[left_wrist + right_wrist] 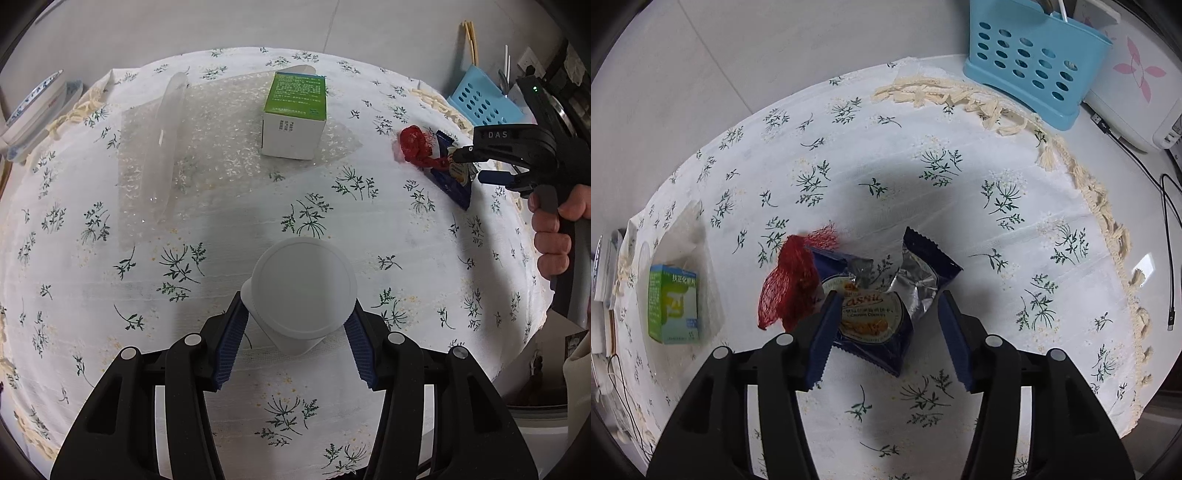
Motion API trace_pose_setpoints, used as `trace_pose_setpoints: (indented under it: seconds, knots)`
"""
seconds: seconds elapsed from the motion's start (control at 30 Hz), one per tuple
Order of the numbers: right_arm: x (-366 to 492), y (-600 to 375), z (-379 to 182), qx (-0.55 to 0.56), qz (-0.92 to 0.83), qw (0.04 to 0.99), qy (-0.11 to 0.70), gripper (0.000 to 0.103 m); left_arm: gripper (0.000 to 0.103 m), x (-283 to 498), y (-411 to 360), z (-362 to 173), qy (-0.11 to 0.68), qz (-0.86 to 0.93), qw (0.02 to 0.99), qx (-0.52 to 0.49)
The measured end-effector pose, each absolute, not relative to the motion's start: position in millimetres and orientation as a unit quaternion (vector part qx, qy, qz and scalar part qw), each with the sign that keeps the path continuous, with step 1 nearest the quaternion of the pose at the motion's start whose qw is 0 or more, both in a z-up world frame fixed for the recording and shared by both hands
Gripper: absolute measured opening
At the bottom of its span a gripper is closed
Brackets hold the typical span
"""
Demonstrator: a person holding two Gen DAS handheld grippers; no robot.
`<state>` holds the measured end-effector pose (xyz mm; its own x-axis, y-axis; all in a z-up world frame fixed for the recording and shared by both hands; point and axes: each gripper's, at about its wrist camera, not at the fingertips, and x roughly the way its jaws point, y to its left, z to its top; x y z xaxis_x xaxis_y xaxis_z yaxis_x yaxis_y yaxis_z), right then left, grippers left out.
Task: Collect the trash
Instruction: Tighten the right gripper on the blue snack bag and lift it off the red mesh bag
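- Left gripper [297, 325]: blue ribbed pads clamp a white plastic cup [301, 291] from both sides; round flat lid on top, matte and smooth. The cup sits near the front middle of the floral tablecloth [92, 277]; its contents are hidden by the lid.
- Right gripper [886, 328]: jaws stand apart, nothing pressed. Between them lies a torn dark-blue cookie wrapper [875, 328], glossy outside with crinkled silver foil inside. The left pad looks close to or touching the wrapper's edge; the right pad is clear of it.
- Red mesh net [792, 288], bunched and loose-woven, lies against the wrapper's left side, partly over it.
- Green-and-white carton [293, 118], rectangular cardboard, stands upright on a clear bubble-wrap sheet [207, 147] at the far side of the cloth; a clear plastic tube [162, 144] lies along the sheet.
- Blue perforated basket [1030, 62] stands beyond the cloth's fringed edge, holding upright items that I cannot identify.
- Cloth: white, woven, green sprig print, cream tassels.
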<state>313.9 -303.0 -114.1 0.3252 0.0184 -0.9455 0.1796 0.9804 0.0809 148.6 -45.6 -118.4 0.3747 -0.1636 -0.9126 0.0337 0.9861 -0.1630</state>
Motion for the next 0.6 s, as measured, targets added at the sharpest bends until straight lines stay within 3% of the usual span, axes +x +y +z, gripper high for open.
trace_pose_setpoints:
  seconds: [0.4, 0.6]
  knots:
    - [330, -310, -130, 0.128, -0.05, 0.79, 0.598, 0.05, 0.051, 152, -43, -117, 0.556, -0.059, 0.827, -0.059]
    - [334, -310, -136, 0.125, -0.053, 0.78, 0.61, 0.018, 0.051, 152, -43, -117, 0.556, -0.06, 0.827, -0.06]
